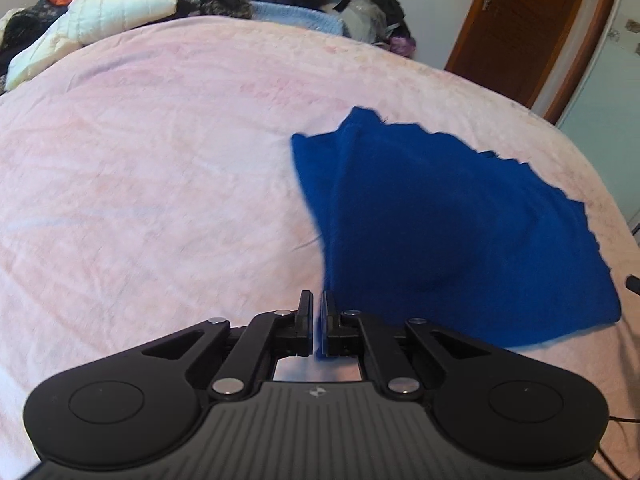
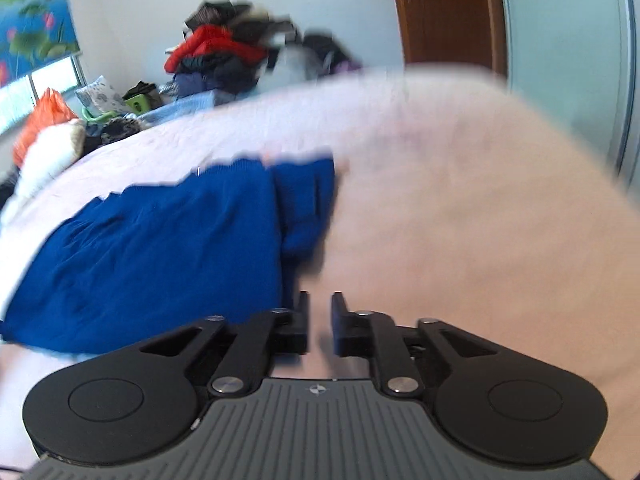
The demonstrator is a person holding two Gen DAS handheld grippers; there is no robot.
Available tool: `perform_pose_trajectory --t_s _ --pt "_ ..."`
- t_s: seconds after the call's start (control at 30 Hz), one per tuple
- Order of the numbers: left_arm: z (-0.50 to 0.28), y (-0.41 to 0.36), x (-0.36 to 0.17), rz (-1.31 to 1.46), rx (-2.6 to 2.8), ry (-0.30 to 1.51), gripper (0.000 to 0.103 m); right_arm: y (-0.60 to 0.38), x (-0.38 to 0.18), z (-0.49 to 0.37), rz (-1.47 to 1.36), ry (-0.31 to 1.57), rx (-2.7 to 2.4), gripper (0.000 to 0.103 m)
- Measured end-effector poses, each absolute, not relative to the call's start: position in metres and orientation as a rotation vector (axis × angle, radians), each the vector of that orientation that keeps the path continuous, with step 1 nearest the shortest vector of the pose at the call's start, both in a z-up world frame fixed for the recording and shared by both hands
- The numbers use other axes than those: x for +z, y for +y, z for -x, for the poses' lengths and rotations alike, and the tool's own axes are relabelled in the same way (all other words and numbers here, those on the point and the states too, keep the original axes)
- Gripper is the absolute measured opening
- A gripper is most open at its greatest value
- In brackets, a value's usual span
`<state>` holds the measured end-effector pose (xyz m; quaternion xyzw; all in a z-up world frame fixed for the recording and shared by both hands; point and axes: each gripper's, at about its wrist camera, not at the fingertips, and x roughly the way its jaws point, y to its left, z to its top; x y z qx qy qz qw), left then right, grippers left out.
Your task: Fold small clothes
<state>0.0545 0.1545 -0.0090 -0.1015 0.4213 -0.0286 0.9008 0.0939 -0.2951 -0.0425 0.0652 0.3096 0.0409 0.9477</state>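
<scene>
Blue knit garment (image 1: pixel 440 216) (soft, folded) clamped in left hand-held gripper (image 1: pixel 317 316); right hand-held gripper (image 2: pixel 320 316) apart, empty.

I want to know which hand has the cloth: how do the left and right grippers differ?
The left gripper is shut, pinching an edge of the blue garment; the right gripper stands partly open with nothing between its fingers. The left sits at the garment's edge; the right sits beside it, over the pink blanket. Both point down at the bed.
</scene>
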Motion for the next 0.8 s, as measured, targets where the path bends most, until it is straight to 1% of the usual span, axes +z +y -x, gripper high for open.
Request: perform_pose_trajectory --t_s 0.03,0.07,0.1,0.2,0.3,0.4,0.47,0.53,0.57,0.67,0.73,0.77,0.8 --pt "-0.058 0.151 -0.009 0.208 -0.065 0.871 0.005 -0.282 -0.035 -0.096 -0.092 0.602 0.098 0.043" --pt "-0.063 0.147 -0.011 0.199 -0.074 0.885 0.005 -0.267 -0.030 -0.098 -0.054 0.582 0.133 0.056" --pt "-0.067 0.144 -0.015 0.196 -0.075 0.901 0.006 -0.250 -0.027 -0.100 -0.010 0.567 0.184 0.063" --pt "-0.070 0.140 -0.029 0.196 -0.068 0.930 0.006 -0.204 -0.031 -0.111 0.054 0.587 0.338 0.062" --pt "-0.064 0.142 -0.027 0.181 -0.061 0.911 0.007 -0.171 -0.045 -0.123 0.080 0.661 0.418 0.065" --pt "-0.061 0.153 -0.020 0.195 -0.011 0.888 0.007 -0.138 -0.055 -0.125 0.203 0.708 0.442 0.067" --pt "-0.065 0.162 -0.017 0.218 0.010 0.884 0.007 -0.118 -0.051 -0.118 0.262 0.682 0.464 0.070" --pt "-0.072 0.168 -0.017 0.256 -0.001 0.895 0.007 -0.099 -0.043 -0.112 0.292 0.638 0.495 0.082" --pt "-0.076 0.170 -0.016 0.276 -0.014 0.901 0.007 -0.090 -0.040 -0.110 0.305 0.616 0.513 0.083" --pt "-0.088 0.173 -0.014 0.314 -0.048 0.889 0.008 -0.056 -0.035 -0.103 0.381 0.577 0.583 0.082" --pt "-0.097 0.176 -0.013 0.329 -0.062 0.869 0.009 -0.029 -0.038 -0.097 0.495 0.568 0.621 0.075" --pt "-0.104 0.177 -0.014 0.339 -0.078 0.867 0.016 -0.016 -0.041 -0.091 0.565 0.556 0.633 0.075" --pt "-0.111 0.180 -0.015 0.362 -0.088 0.873 0.032 -0.003 -0.045 -0.082 0.635 0.536 0.640 0.075"
